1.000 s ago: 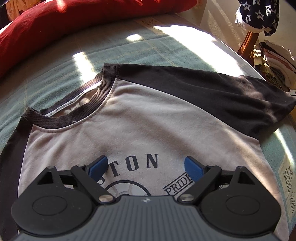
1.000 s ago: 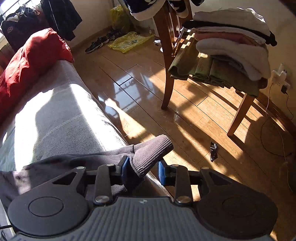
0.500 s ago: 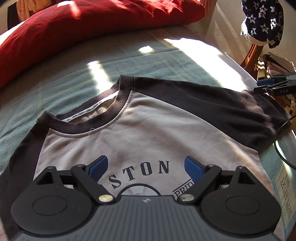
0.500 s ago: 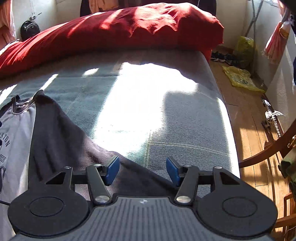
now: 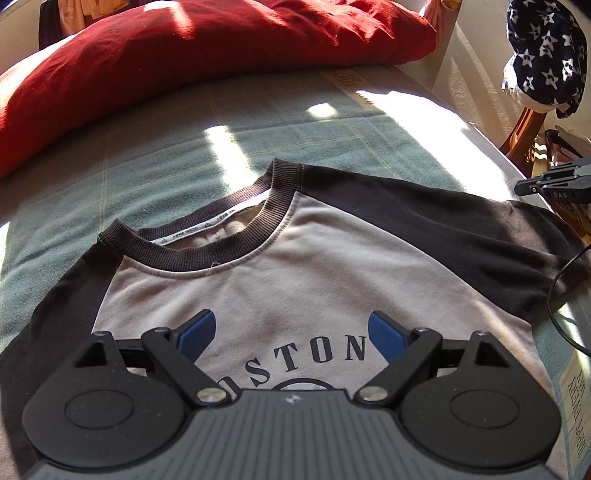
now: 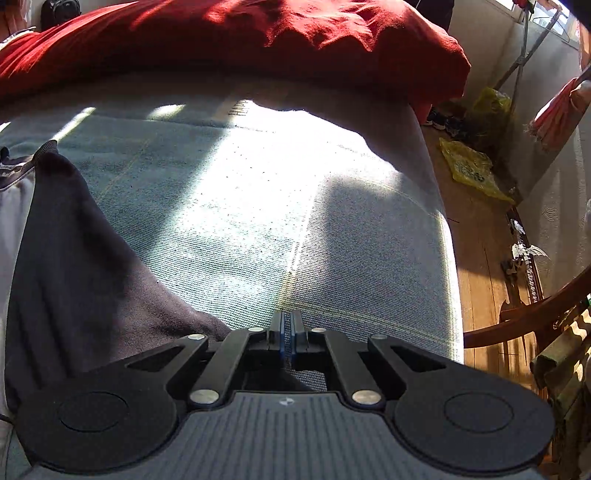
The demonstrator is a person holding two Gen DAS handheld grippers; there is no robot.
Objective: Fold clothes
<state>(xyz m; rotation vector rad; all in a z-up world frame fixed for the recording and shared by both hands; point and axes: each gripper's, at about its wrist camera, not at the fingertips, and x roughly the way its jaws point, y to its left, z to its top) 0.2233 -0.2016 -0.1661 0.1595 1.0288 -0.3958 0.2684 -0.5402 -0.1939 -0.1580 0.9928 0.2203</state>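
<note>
Right tongs (image 6: 287,325) closed and empty over teal blanket (image 6: 240,206), black sleeve (image 6: 74,258) left, red duvet (image 6: 240,37) behind

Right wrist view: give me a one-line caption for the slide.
Right tongs shut with nothing visibly gripped, beside the shirt's dark sleeve on the sunlit bed, red duvet behind.

soft matt cotton sweatshirt (image 5: 295,280) with ribbed collar; coarse woven bedspread (image 6: 258,206); glossy wooden floor (image 6: 480,277).
</note>
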